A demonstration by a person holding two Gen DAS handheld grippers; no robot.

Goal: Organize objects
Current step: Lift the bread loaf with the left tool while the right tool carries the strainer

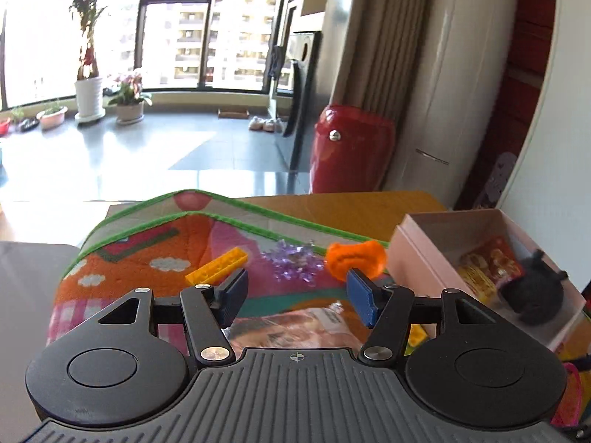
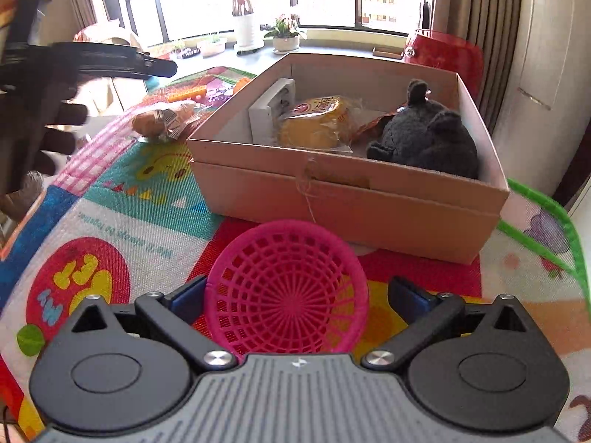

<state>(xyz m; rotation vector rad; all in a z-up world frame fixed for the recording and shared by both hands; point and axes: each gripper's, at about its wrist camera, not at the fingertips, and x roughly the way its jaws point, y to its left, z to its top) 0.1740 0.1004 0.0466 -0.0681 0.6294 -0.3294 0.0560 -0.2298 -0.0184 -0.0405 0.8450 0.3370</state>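
My left gripper (image 1: pixel 297 293) is open and empty above the colourful play mat (image 1: pixel 155 254). Ahead of it lie a yellow brick (image 1: pixel 217 265), a purple sparkly ornament (image 1: pixel 293 264) and an orange toy (image 1: pixel 356 260); a wrapped snack packet (image 1: pixel 295 332) lies under it. My right gripper (image 2: pixel 295 301) is open around a pink mesh basket (image 2: pixel 288 295) standing on edge on the mat (image 2: pixel 122 221); the jaws do not clamp it. Behind it the cardboard box (image 2: pixel 343 192) holds a grey plush (image 2: pixel 432 133), a yellow packet (image 2: pixel 314 122) and a white item (image 2: pixel 269 107).
The box (image 1: pixel 417 251) also shows at the right of the left wrist view. A wrapped bread packet (image 2: pixel 166 120) lies left of the box. The left hand and its gripper (image 2: pixel 74 62) hover at the far left. A red container (image 1: pixel 349 147) stands on the floor beyond the table.
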